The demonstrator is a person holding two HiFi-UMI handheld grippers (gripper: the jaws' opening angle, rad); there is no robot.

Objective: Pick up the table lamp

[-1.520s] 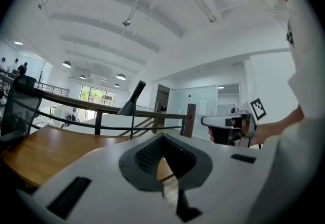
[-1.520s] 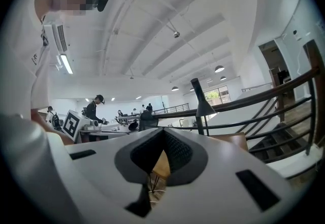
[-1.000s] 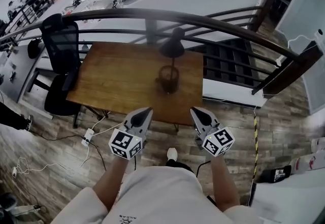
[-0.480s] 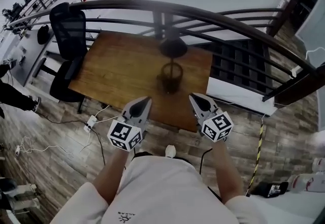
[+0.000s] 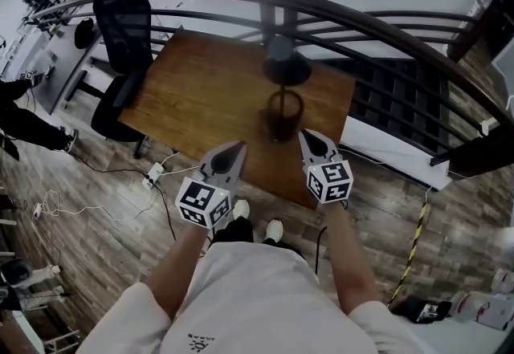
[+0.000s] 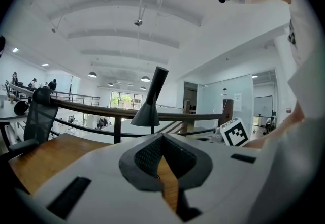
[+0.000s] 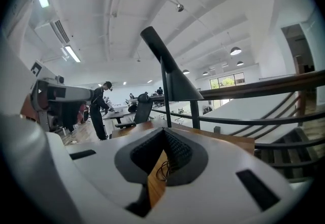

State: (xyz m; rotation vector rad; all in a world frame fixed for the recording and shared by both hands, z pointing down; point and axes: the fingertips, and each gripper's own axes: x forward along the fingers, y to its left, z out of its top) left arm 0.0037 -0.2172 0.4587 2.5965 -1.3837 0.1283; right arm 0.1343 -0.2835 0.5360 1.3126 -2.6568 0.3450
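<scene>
Wooden worktop [image 5: 193,95]: centre frame, carries table lamp [image 5: 286,71].
Left gripper [image 5: 238,150]: jaws together, empty.
Right gripper [image 5: 306,136]: jaws together, empty, near table lamp.

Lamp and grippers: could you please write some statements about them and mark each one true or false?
1. The lamp stands upright on the table. True.
2. The right gripper holds the lamp. False: its jaws are shut on nothing, and the lamp stands ahead of them.
3. The left gripper is shut and empty. True.
4. The chair stands at the table's right side in the head view. False: the chair is at its left side.
5. A railing runs behind the table. True.
6. The lamp's shade is white. False: it is dark.
</scene>
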